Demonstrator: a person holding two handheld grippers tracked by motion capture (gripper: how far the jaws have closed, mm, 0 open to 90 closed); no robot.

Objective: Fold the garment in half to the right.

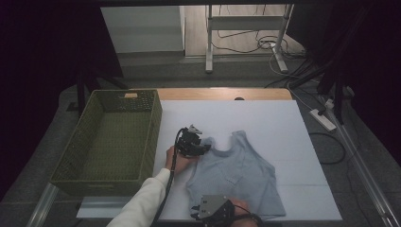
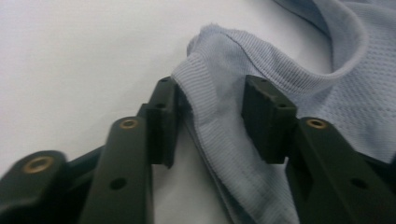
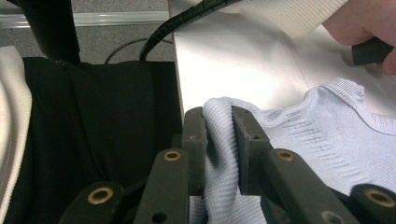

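High view shows a pale blue vest (image 1: 236, 175) spread on the white table (image 1: 283, 123), right of a green basket (image 1: 113, 137), with the grasping step in hand. The left gripper (image 2: 210, 123) has its jaws part-spread around the shoulder strap at the vest's far left, one pad touching, not yet pinching. The right gripper (image 3: 218, 140) pinches the near hem, so next the left likely needs to clamp before any lift or fold.

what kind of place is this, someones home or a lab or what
Most likely a lab or recording room, not a home: a white work table ringed by dark curtains, loose cables and a power strip on grey floor. A light blue top and green basket look staged.
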